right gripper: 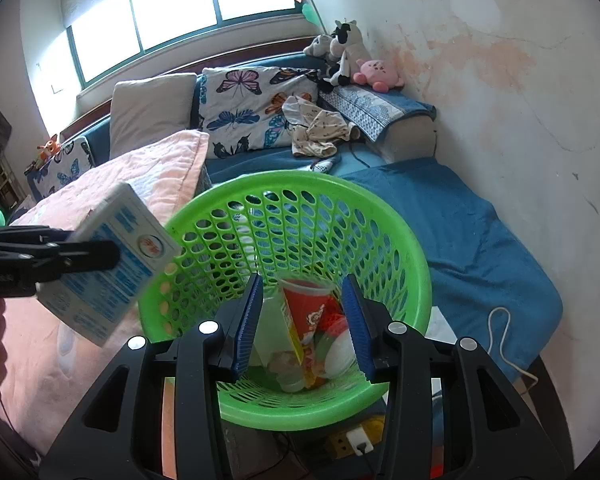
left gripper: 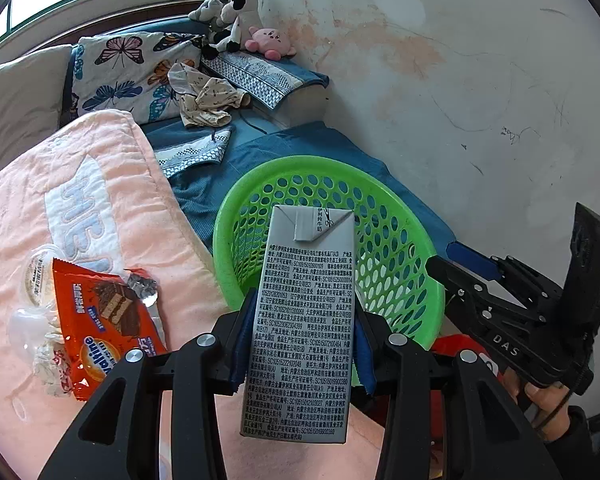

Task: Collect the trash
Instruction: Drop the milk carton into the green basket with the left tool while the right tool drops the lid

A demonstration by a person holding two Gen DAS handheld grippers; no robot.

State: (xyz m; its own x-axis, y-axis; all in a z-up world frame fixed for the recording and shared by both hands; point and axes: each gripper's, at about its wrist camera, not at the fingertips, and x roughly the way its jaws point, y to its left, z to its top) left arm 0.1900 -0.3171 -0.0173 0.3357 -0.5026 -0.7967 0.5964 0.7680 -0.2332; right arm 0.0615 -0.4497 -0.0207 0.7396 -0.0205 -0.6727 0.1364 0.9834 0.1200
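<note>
My left gripper pinches the milk carton beside the green basket; my right gripper, jaws spread, hangs inside. Next: carry over rim, release.

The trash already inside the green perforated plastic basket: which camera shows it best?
The right wrist view: it looks down into the green perforated plastic basket at a red paper cup. The left wrist view shows only the basket's wall, blocked by the grey milk carton.
</note>
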